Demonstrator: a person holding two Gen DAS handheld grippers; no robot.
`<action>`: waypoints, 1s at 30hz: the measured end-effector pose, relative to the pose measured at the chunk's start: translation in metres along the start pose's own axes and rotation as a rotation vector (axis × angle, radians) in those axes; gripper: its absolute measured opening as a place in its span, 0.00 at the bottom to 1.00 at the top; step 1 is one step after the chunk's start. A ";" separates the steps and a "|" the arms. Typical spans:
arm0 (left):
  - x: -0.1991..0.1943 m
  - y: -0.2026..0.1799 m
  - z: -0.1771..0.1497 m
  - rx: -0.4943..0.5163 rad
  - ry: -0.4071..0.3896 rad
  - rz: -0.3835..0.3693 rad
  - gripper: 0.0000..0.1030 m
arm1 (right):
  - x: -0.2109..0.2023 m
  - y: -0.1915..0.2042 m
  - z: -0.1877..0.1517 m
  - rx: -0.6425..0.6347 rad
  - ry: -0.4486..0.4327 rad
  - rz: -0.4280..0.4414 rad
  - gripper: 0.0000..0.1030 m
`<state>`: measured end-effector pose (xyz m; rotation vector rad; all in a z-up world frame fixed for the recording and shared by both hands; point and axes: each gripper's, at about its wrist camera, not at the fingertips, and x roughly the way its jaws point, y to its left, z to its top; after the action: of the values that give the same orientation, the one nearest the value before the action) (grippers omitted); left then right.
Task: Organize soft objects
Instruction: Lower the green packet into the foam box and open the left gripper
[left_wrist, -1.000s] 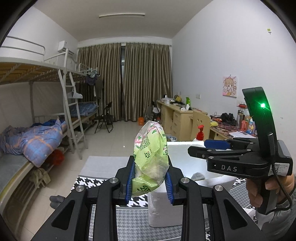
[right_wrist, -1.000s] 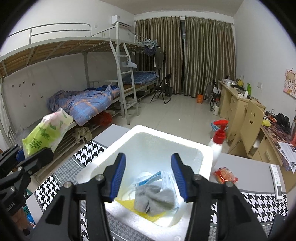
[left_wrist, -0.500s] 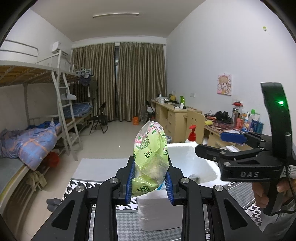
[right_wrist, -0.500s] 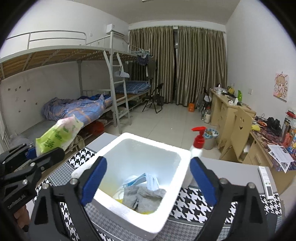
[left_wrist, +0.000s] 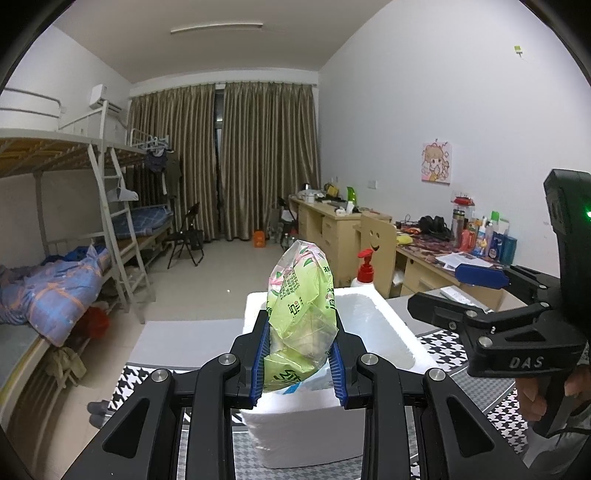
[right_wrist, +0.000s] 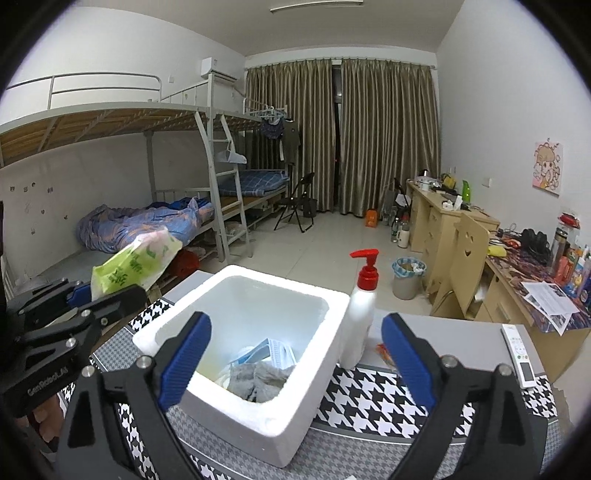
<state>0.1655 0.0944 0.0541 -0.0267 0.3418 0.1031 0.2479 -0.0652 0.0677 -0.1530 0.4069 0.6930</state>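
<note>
Between left gripper (left_wrist: 297, 363) jaws: crinkly green plastic tissue pack (left_wrist: 301, 325), clamped, short of open white foam box (right_wrist: 258, 317). Right gripper (right_wrist: 295, 363) jaws just opened wide, empty. Carry over opening before releasing.

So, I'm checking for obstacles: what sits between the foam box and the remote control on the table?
In the right wrist view, the pump bottle beside the foam box, then an orange packet, then bare tabletop up to the remote control.

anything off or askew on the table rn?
Nothing spilled or damaged. Foam box sits upright with a sock and masks inside; pump bottle upright beside it. Left claw holds the green pack tilted; right claw empty.
</note>
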 end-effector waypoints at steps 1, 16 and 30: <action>0.001 0.000 0.001 0.001 0.002 -0.003 0.30 | -0.001 -0.002 -0.001 0.003 -0.001 -0.002 0.94; 0.026 -0.014 0.007 0.005 0.036 -0.034 0.30 | -0.012 -0.025 -0.017 0.023 0.000 -0.047 0.94; 0.049 -0.031 0.006 0.025 0.086 -0.054 0.30 | -0.027 -0.045 -0.027 0.061 -0.007 -0.078 0.94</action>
<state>0.2168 0.0682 0.0437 -0.0160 0.4277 0.0440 0.2496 -0.1226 0.0543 -0.1082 0.4131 0.6033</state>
